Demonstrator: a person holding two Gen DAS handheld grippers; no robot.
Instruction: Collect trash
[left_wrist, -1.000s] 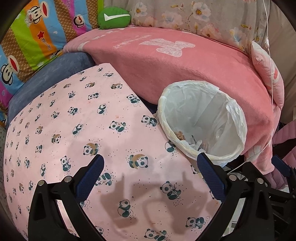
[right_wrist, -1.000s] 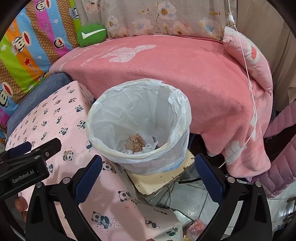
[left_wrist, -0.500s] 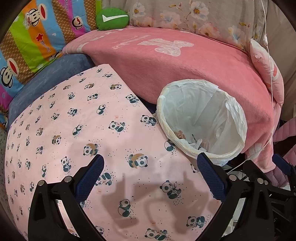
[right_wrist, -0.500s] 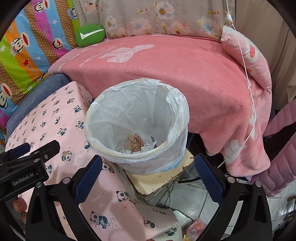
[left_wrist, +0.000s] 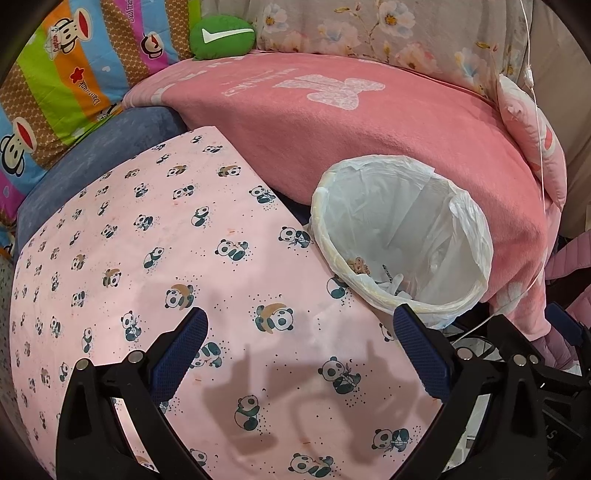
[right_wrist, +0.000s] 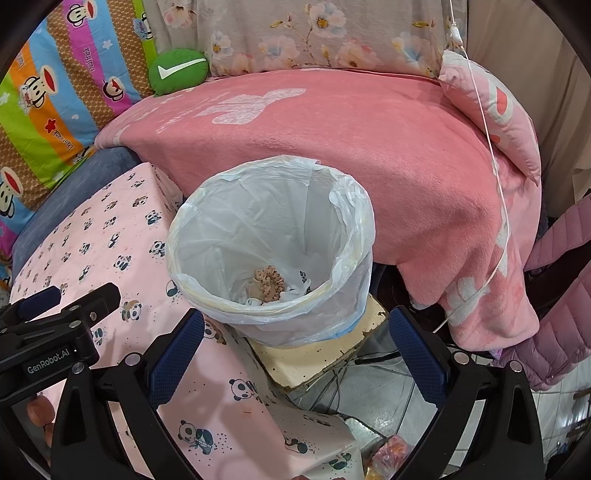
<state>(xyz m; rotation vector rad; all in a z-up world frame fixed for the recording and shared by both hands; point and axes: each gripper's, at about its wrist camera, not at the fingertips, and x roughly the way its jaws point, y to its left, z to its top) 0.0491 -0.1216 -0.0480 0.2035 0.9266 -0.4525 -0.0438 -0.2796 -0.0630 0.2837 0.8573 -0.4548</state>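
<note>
A white bin lined with a clear plastic bag (left_wrist: 402, 236) (right_wrist: 269, 240) stands off the right edge of the panda-print table (left_wrist: 155, 258) (right_wrist: 96, 251). At its bottom lie a tan scrunched item (right_wrist: 269, 282) (left_wrist: 357, 265) and some white scraps. My left gripper (left_wrist: 301, 328) hovers open over the table, left of the bin, with nothing between its blue pads. Just in front of the bin my right gripper (right_wrist: 295, 328) is open and empty. The left gripper's body (right_wrist: 48, 332) shows at the left of the right wrist view.
A pink blanket (left_wrist: 351, 122) (right_wrist: 369, 140) covers a sofa behind the bin. A green cushion (left_wrist: 221, 37) and a striped cartoon cover (left_wrist: 55, 74) lie at the back left. The bin rests on a cream block (right_wrist: 317, 354). A thin white cord (right_wrist: 495, 177) hangs at right.
Both views have shifted slightly; the bin sits a little nearer to and lower before my right gripper. Both grippers stay open and empty.
</note>
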